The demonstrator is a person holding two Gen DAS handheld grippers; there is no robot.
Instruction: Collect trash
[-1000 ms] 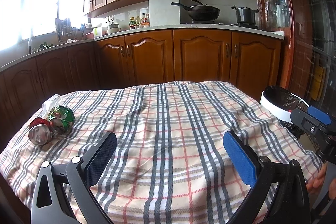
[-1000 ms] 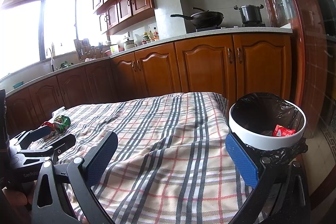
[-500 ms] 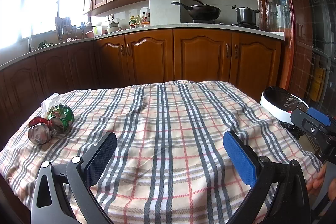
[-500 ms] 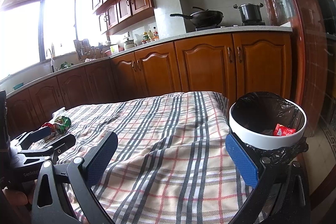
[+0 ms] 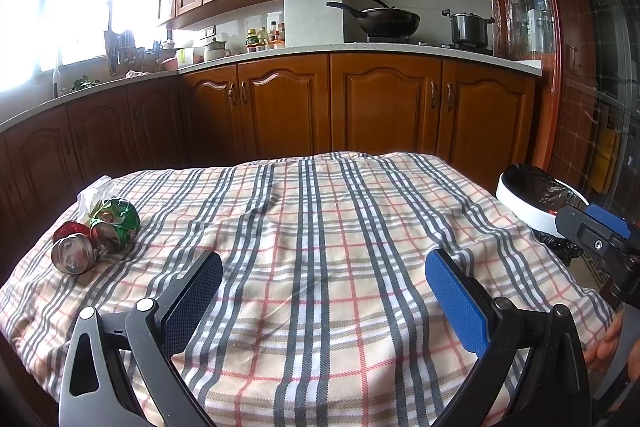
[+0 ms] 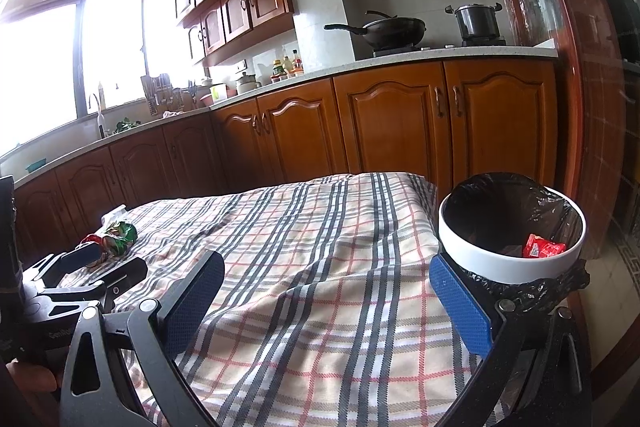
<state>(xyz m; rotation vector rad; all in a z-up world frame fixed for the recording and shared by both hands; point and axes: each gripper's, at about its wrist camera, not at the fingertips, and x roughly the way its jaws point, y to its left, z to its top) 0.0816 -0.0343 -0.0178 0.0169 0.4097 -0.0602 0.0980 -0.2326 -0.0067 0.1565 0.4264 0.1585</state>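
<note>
- The left gripper (image 5: 322,301) hovers low over a counter draped in a plaid cloth (image 5: 320,247), jaws spread wide and holding nothing.
- The right gripper (image 6: 326,303) hangs over the same cloth nearer its right edge, jaws also wide and empty.
- The trash sits in a small heap at the cloth's far left corner: a crushed can (image 5: 74,255) with its silver end showing, green and red crumpled wrappers (image 5: 116,217) touching it, and a bit of white paper (image 5: 92,191) behind.
- A white bin (image 6: 512,255) lined with a black bag stands just beside the counter's right edge; a red wrapper (image 6: 540,249) already lies inside.
- Likely risks: the can may roll off the nearby left edge if nudged, and the loose, wrinkled cloth may snag a jaw or get pinched up with the trash.
- The middle of the cloth is open for moving; the heap and the bin are well apart, on opposite sides.
</note>
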